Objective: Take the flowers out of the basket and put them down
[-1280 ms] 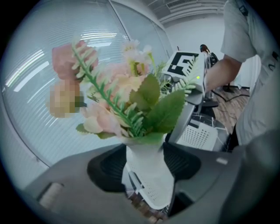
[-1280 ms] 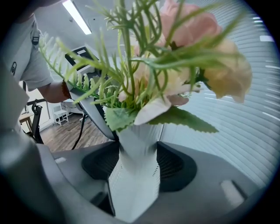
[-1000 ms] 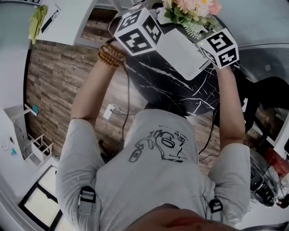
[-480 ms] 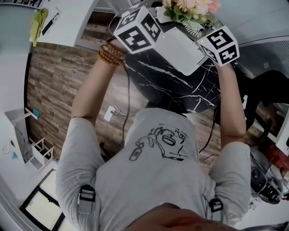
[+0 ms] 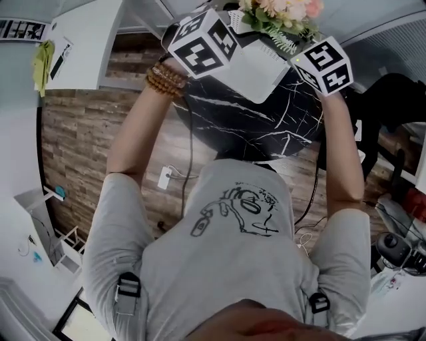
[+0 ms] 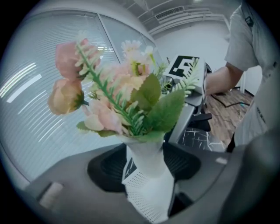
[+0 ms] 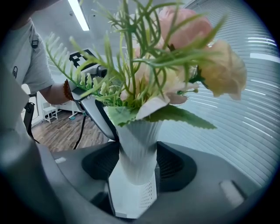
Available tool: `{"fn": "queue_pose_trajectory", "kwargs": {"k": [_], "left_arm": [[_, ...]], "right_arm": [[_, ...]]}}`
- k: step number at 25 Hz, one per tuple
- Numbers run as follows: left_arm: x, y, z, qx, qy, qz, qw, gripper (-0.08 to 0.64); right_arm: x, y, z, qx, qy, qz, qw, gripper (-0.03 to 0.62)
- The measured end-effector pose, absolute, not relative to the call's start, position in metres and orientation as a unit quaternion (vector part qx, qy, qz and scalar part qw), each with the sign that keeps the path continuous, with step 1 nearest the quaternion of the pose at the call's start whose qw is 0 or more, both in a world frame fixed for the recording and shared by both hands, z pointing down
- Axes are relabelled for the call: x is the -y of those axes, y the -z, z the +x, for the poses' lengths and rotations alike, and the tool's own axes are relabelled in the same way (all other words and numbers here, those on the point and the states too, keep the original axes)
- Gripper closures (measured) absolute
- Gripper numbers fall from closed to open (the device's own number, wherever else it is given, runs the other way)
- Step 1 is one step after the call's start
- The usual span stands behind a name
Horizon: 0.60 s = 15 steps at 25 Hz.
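Note:
Pink and peach artificial flowers (image 6: 127,100) with green leaves stand in a white ribbed vase (image 6: 146,157). The vase sits in a white perforated basket (image 6: 144,188). My left gripper (image 6: 151,208) is shut on one side of the basket and my right gripper (image 7: 131,205) on the opposite side. Together they hold it up in the air. In the head view the flowers (image 5: 279,13) show at the top edge between the left gripper's marker cube (image 5: 203,43) and the right gripper's marker cube (image 5: 323,64). The jaws themselves are hidden there.
Below the grippers is a round black marble table (image 5: 266,126) with a flat white board (image 5: 263,66) on it. Wood floor (image 5: 80,146) with a cable and plug lies to the left, a black chair (image 5: 393,100) to the right. Window blinds (image 7: 245,131) are behind the flowers.
Both grippers still carry the basket of flowers between them. The room has slid in the head view: the table and white board have shifted up and left, the chair has come into sight.

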<state>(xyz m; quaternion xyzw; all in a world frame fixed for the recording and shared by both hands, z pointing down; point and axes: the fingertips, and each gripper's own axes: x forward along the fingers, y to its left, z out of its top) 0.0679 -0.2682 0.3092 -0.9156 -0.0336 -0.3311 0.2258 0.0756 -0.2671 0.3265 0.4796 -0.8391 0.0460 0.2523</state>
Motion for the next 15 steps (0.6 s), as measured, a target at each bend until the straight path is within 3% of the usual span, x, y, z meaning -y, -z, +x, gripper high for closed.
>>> {"fn": "queue_pose_trajectory", "kwargs": {"k": [15], "left_arm": [[0.159,-0.303,0.187,0.148,0.289,-0.910,0.256,0.296]], "right_arm": [[0.156,-0.320,0.194,0.767,-0.079,0.581,0.261,0.316]]}}
